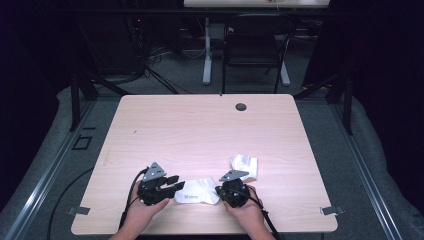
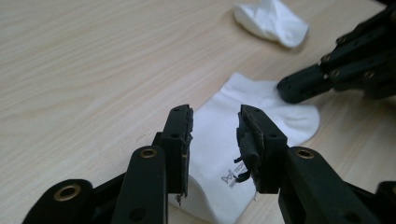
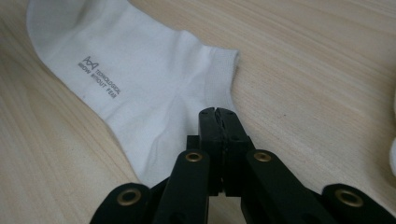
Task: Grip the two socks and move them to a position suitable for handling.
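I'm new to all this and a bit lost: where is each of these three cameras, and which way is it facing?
High view: above the person's side, looking forward and down on the table; both hands, both claws.
Left gripper view: rides the left claw, open jaws over the flat sock; the right claw enters at right.
Right gripper view: rides the right claw, jaws shut at that sock's edge.
All three share the flat sock.

Beyond both sets of jaws the table [image 1: 200, 125] lies open, the only obstacles being the flat white sock [image 1: 196, 192] between the jaws and a crumpled white sock [image 1: 244, 166] just past the right gripper [image 1: 218, 189].
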### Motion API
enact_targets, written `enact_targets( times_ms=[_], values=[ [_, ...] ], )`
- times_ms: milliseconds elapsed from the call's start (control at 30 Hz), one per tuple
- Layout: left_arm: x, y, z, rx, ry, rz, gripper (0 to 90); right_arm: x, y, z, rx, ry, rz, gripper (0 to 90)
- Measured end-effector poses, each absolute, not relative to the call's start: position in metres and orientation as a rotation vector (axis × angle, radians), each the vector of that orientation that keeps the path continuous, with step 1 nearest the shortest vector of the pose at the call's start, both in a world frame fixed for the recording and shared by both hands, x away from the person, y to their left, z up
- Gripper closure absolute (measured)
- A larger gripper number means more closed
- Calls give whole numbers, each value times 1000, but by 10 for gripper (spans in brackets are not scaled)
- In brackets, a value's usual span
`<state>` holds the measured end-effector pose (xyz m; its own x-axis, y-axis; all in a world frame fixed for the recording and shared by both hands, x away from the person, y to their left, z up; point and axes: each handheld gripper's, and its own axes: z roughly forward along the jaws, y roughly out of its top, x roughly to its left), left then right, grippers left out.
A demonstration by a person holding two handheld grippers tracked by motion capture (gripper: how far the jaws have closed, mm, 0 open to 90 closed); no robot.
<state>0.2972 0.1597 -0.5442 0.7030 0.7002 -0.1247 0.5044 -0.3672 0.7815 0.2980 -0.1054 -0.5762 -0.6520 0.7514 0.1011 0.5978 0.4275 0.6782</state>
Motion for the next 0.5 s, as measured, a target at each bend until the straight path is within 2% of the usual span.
enact_targets(
  times_ms=[500],
  values=[
    [297, 175, -563, 2155, 999, 281, 579, 296, -108, -576, 1186, 2465, 1037, 900]
  ],
)
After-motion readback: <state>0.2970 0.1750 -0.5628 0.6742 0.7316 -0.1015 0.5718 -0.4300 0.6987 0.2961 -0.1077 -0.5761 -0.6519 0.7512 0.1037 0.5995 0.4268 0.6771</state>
